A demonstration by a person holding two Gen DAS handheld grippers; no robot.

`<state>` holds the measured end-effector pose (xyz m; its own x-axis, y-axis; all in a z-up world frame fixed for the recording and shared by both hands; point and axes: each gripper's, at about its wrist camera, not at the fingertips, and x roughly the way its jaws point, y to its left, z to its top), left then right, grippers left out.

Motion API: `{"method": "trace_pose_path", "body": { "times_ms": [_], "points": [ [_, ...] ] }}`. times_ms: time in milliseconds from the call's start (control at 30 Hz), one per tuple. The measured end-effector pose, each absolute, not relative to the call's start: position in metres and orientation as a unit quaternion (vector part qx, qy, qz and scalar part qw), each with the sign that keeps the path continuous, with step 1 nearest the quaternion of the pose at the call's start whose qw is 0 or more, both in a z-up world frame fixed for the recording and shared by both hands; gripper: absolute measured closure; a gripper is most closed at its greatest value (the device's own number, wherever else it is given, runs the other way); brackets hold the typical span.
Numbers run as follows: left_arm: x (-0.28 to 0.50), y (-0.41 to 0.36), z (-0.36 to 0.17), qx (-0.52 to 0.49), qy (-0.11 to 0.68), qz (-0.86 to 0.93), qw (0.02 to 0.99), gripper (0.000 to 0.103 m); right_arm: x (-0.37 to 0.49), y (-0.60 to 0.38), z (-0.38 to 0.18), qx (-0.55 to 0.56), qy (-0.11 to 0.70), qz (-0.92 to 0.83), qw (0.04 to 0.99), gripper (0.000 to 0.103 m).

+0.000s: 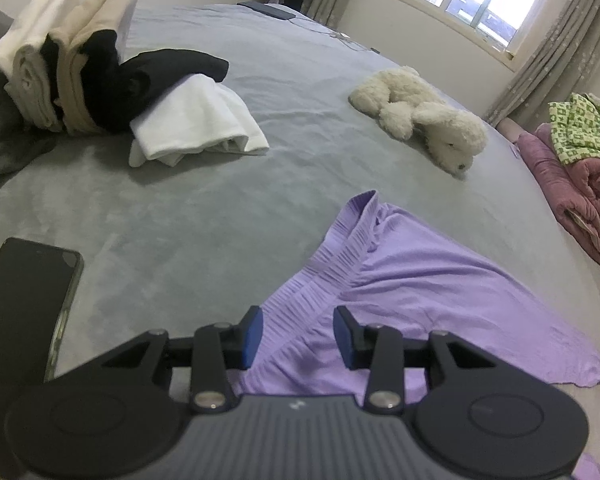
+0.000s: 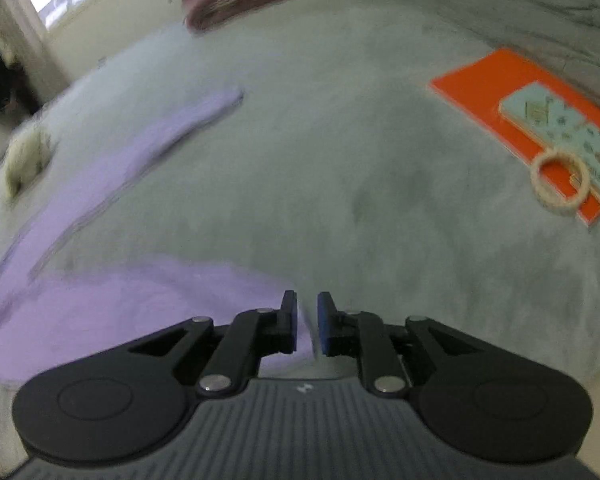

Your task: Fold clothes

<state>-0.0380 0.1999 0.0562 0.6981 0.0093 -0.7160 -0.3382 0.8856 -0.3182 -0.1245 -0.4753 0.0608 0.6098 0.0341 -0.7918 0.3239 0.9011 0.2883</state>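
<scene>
A lilac garment with an elastic waistband lies spread on the grey bed. My left gripper is open just above the waistband, which runs between its blue-padded fingers. In the blurred right wrist view, the same lilac garment fills the lower left. My right gripper hovers at its near corner with the jaws only a narrow gap apart, and the cloth edge shows in that gap. Nothing looks pinched.
Folded white, beige and black clothes are stacked at the far left, beside a folded white piece. A plush dog, a black phone, a pink quilt, an orange book and a ring of tape also lie on the bed.
</scene>
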Motion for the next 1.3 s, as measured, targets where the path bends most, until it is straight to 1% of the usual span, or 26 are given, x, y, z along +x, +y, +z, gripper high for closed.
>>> {"method": "trace_pose_path", "body": {
  "times_ms": [67, 233, 300, 333, 433, 533, 600, 633, 667, 767, 800, 833, 900, 967, 1000, 1033, 1067, 1167, 1300],
  "points": [
    [-0.038, 0.200, 0.056, -0.220, 0.376, 0.099, 0.895, 0.063, -0.111, -0.480, 0.060, 0.214, 0.423, -0.067, 0.878, 0.086],
    [-0.037, 0.199, 0.057, -0.216, 0.375, 0.099, 0.896, 0.063, -0.092, -0.452, 0.036, 0.129, 0.469, -0.015, 0.873, 0.086],
    [-0.037, 0.199, 0.057, -0.216, 0.375, 0.097, 0.896, 0.063, -0.094, -0.440, 0.036, 0.091, 0.461, -0.019, 0.883, 0.088],
    [-0.037, 0.199, 0.057, -0.216, 0.375, 0.097, 0.896, 0.063, -0.096, -0.434, 0.037, 0.067, 0.455, -0.024, 0.888, 0.094],
    [-0.037, 0.199, 0.057, -0.217, 0.375, 0.097, 0.896, 0.063, -0.105, -0.414, 0.041, -0.019, 0.431, -0.007, 0.902, 0.094],
    [-0.036, 0.197, 0.058, -0.215, 0.375, 0.094, 0.897, 0.063, -0.116, -0.392, 0.050, -0.064, 0.424, 0.067, 0.901, 0.094],
    [-0.036, 0.197, 0.057, -0.214, 0.377, 0.093, 0.896, 0.063, -0.117, -0.387, 0.050, -0.086, 0.437, 0.086, 0.891, 0.094],
    [-0.036, 0.197, 0.056, -0.214, 0.378, 0.092, 0.896, 0.063, -0.115, -0.387, 0.050, -0.095, 0.433, 0.079, 0.893, 0.093],
    [-0.036, 0.197, 0.056, -0.215, 0.378, 0.093, 0.896, 0.063, -0.112, -0.394, 0.051, -0.091, 0.425, 0.058, 0.899, 0.089],
    [-0.037, 0.199, 0.055, -0.216, 0.379, 0.098, 0.894, 0.063, -0.096, -0.425, 0.047, -0.014, 0.420, 0.002, 0.907, 0.086],
    [-0.037, 0.200, 0.055, -0.217, 0.379, 0.099, 0.894, 0.063, -0.092, -0.435, 0.042, 0.009, 0.428, -0.011, 0.904, 0.078],
    [-0.037, 0.201, 0.055, -0.218, 0.379, 0.100, 0.894, 0.063, -0.089, -0.441, 0.036, 0.017, 0.436, -0.019, 0.899, 0.065],
    [-0.037, 0.201, 0.055, -0.220, 0.379, 0.100, 0.893, 0.063, -0.087, -0.441, 0.025, 0.002, 0.443, -0.015, 0.896, 0.060],
    [-0.036, 0.201, 0.056, -0.223, 0.378, 0.097, 0.893, 0.062, -0.087, -0.437, 0.020, -0.019, 0.442, -0.014, 0.897, 0.060],
    [-0.036, 0.200, 0.056, -0.222, 0.377, 0.095, 0.894, 0.061, -0.088, -0.433, 0.020, -0.033, 0.438, -0.014, 0.898, 0.063],
    [-0.036, 0.200, 0.056, -0.221, 0.377, 0.094, 0.894, 0.061, -0.089, -0.429, 0.020, -0.047, 0.434, -0.015, 0.900, 0.087],
    [-0.035, 0.198, 0.057, -0.220, 0.377, 0.092, 0.895, 0.061, -0.089, -0.426, 0.021, -0.061, 0.429, -0.015, 0.901, 0.100],
    [-0.034, 0.196, 0.056, -0.219, 0.379, 0.091, 0.895, 0.061, -0.092, -0.414, 0.022, -0.102, 0.416, -0.016, 0.904, 0.100],
    [-0.035, 0.196, 0.055, -0.219, 0.380, 0.093, 0.894, 0.061, -0.113, -0.374, 0.024, -0.228, 0.380, 0.023, 0.896, 0.100]
  ]
}}
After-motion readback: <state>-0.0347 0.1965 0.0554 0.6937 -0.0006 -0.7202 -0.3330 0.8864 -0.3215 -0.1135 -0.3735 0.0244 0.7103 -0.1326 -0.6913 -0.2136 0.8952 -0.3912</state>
